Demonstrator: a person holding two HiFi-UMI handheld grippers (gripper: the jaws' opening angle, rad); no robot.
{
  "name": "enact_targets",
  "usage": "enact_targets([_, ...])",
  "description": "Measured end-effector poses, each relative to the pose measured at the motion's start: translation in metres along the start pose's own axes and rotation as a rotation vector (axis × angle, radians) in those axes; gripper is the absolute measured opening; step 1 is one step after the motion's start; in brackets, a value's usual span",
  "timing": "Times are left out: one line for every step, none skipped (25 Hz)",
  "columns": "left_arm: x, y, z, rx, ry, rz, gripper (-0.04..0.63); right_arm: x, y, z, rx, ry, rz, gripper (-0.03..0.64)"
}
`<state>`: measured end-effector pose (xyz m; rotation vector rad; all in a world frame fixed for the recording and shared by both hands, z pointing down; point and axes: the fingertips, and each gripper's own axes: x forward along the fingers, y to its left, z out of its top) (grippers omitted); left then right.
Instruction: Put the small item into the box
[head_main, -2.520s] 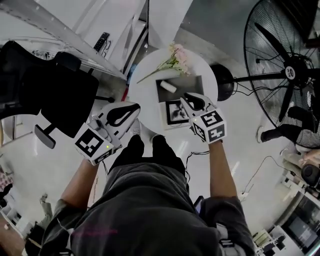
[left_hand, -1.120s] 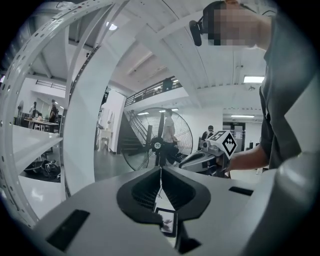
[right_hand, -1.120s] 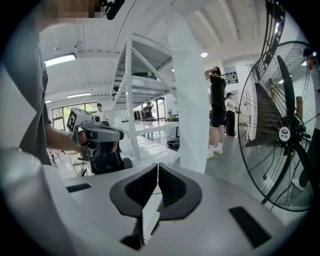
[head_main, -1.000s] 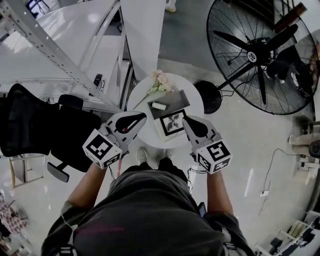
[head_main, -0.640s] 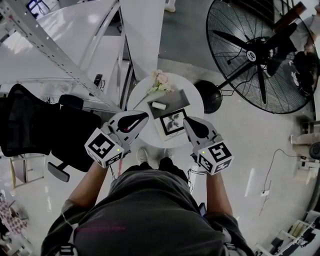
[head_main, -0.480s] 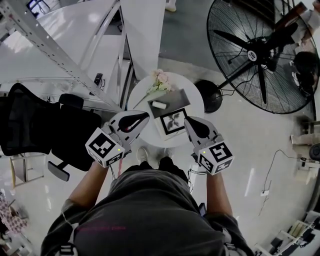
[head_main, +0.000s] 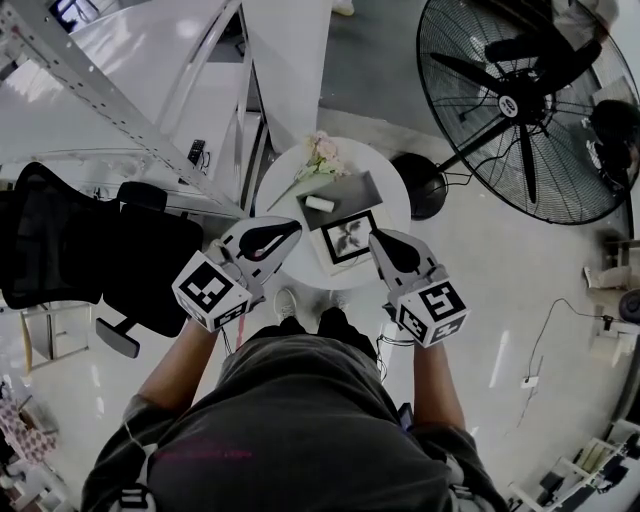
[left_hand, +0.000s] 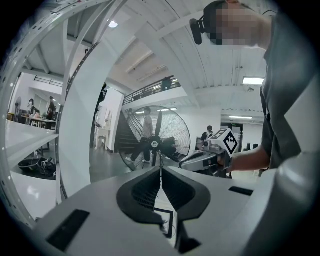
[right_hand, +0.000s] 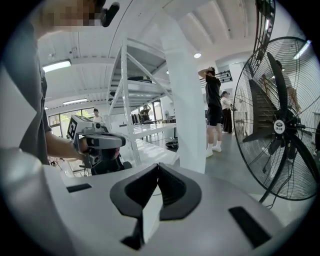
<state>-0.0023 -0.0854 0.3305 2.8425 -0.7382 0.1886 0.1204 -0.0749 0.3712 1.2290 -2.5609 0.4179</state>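
A small white cylinder (head_main: 320, 203) lies inside the open grey box (head_main: 345, 188) on the round white table (head_main: 290, 195). Just in front of the box sits a white square with a black-framed picture (head_main: 349, 237). My left gripper (head_main: 296, 226) hangs above the table's near left edge, shut and empty. Above the near right edge is my right gripper (head_main: 375, 235), also shut with nothing in it. In the left gripper view the left gripper (left_hand: 160, 170) has its jaws meeting in a line. The right gripper view shows the same for the right gripper (right_hand: 158, 166).
Pink flowers (head_main: 321, 158) lie on the table behind the box. A big standing fan (head_main: 530, 110) is at the right, a black office chair (head_main: 90, 240) at the left, a metal rack (head_main: 110, 80) and a white pillar (head_main: 290, 60) behind. People stand further off.
Since the earliest frame the table has shrunk in view as the head and both grippers rose away from it. Over the last second both grippers stay shut and barely move.
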Motion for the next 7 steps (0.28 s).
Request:
enact_targets([0.0003,0.0006,0.0,-0.001,0.0,0.0,0.025,0.0006,-0.0004,0.0001,-0.001,0.001,0.001,0.021])
enact_targets([0.0005,0.0014,-0.0001,-0.001,-0.001,0.001,0.025,0.0013,-0.0008,0.0001,-0.001,0.002,0.001,0.021])
enact_targets([0.0007,0.0022,-0.0001,-0.002,-0.001,0.001,0.023,0.0022,-0.0012,0.0002,-0.002,0.003,0.002,0.021])
enact_targets([0.0008,0.0031,0.0,-0.002,-0.002,0.002,0.025,0.0033,-0.0015,0.0002,-0.002,0.004,0.003,0.021])
enact_targets([0.0009,0.0041,0.0002,-0.001,-0.003,0.002,0.025,0.0046,-0.0016,0.0002,-0.004,0.006,0.003,0.021])
enact_targets([0.001,0.0051,0.0003,-0.001,-0.003,0.002,0.025,0.0059,-0.0018,0.0,-0.005,0.009,0.004,0.021])
enact_targets([0.001,0.0061,0.0004,-0.001,-0.003,0.003,0.025,0.0073,-0.0019,-0.0002,-0.006,0.011,0.005,0.021])
